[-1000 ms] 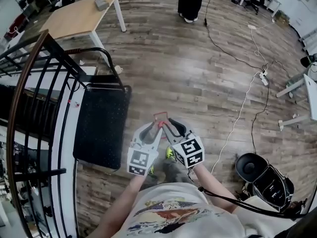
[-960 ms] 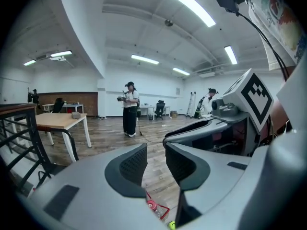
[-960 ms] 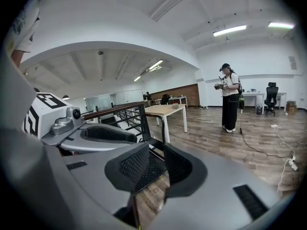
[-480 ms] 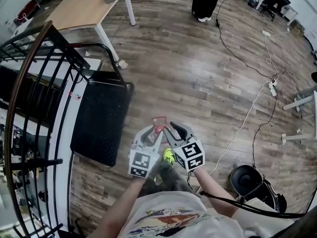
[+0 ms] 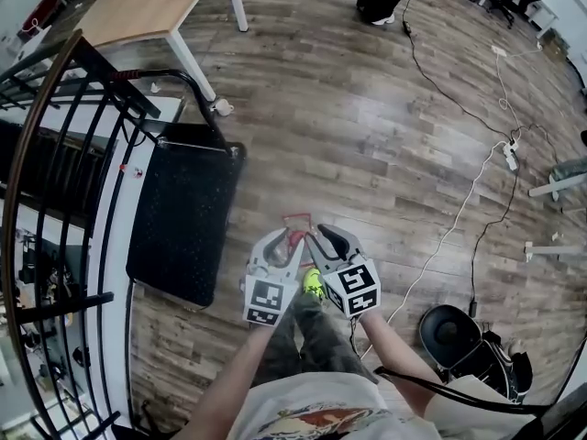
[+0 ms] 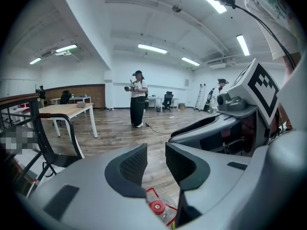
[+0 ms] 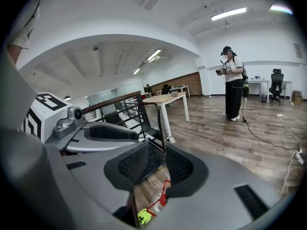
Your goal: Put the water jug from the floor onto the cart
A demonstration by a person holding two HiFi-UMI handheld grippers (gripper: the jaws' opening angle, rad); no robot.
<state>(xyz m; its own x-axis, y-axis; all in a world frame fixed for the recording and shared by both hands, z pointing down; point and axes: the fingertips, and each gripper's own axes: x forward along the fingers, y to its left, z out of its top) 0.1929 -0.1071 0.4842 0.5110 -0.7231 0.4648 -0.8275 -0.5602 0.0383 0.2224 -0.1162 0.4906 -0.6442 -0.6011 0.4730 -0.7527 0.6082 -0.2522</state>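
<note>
**Head view and both gripper views: approach to the jug.** The left gripper (image 5: pixel 284 239) and right gripper (image 5: pixel 328 236) are travelling side by side, almost touching. Both are pointing forward and somewhat down.

Compared with a second ago, the person is leaning lower and further forward. The table is sliding out at the top edge of the head view, while the paired grippers are keeping their place over the jug (image 6: pixel 156 206).

Only the jug's red cap and red wire handle are showing. Its body is hiding under the grippers, so it is apparently still standing on the floor (image 5: pixel 385 126), just beside the shoe (image 5: pixel 314 287).

The left jaws are standing apart and released, with bare floor showing through the gap and the cap lying below them. The right jaws have just been opening a little. They too are gripping nothing, as the handle is lying beneath the gap rather than in it.

The cart (image 5: pixel 179 218) is sitting near the jug, to the left.

The descent seems to be bringing the pads toward the handle. The grasp is not yet made, so the lift and the short carry leftward are both still pending.
</note>
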